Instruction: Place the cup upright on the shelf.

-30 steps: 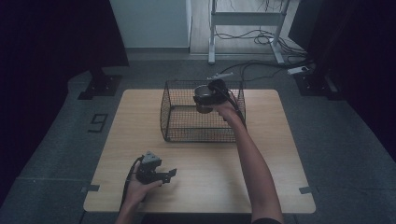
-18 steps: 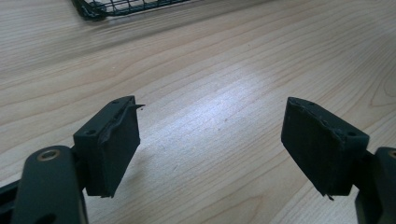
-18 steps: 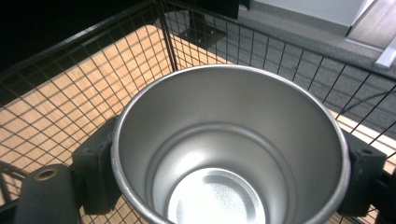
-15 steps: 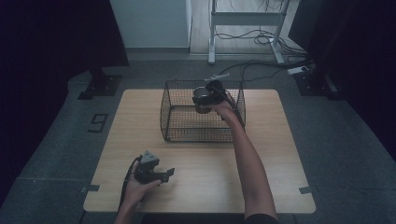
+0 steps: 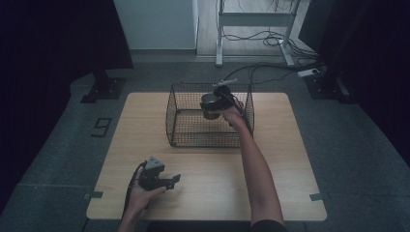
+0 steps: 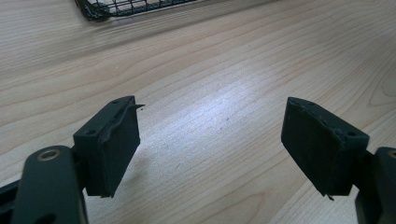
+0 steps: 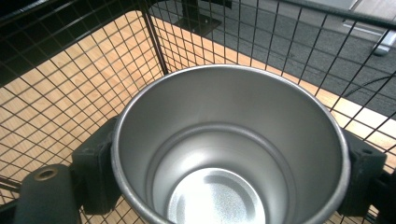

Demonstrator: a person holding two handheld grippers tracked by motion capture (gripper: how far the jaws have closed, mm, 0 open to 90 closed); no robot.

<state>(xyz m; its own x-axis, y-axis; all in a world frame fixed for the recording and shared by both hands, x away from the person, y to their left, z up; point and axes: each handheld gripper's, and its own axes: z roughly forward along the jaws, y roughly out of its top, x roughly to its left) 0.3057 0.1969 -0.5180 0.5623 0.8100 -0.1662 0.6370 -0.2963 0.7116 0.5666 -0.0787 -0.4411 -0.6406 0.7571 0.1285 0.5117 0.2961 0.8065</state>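
surface (image 5: 145, 121): light wood top, carries the wire basket toward the far side; near half bare wood apart from the left hand and its tool.
wire basket (image 5: 183, 123): black mesh, rectangular, open top, standing upright on the surface. In the right gripper view its mesh walls run around and behind the cup, wood visible through the grid.
right arm (image 5: 256, 169): bare forearm reaching from the near edge up to the basket's right side.
left hand (image 5: 138, 193): near-left of the surface, wrapped around its tool, well apart from the basket.
right hand-held gripper (image 5: 218, 101): over the basket's open top, far-right part. Clenched on the metal cup, one black pad on each side of the cup wall.
left hand-held gripper (image 6: 212, 149): low over bare wood, jaws spread wide, released, nothing between the pads. Basket's near corner sits at the top edge of the left gripper view.
metal cup (image 7: 229, 144): brushed steel, empty, mouth toward the camera on the right hand-held gripper. Held at the basket's open top, about rim level; can't tell whether it touches the basket floor.
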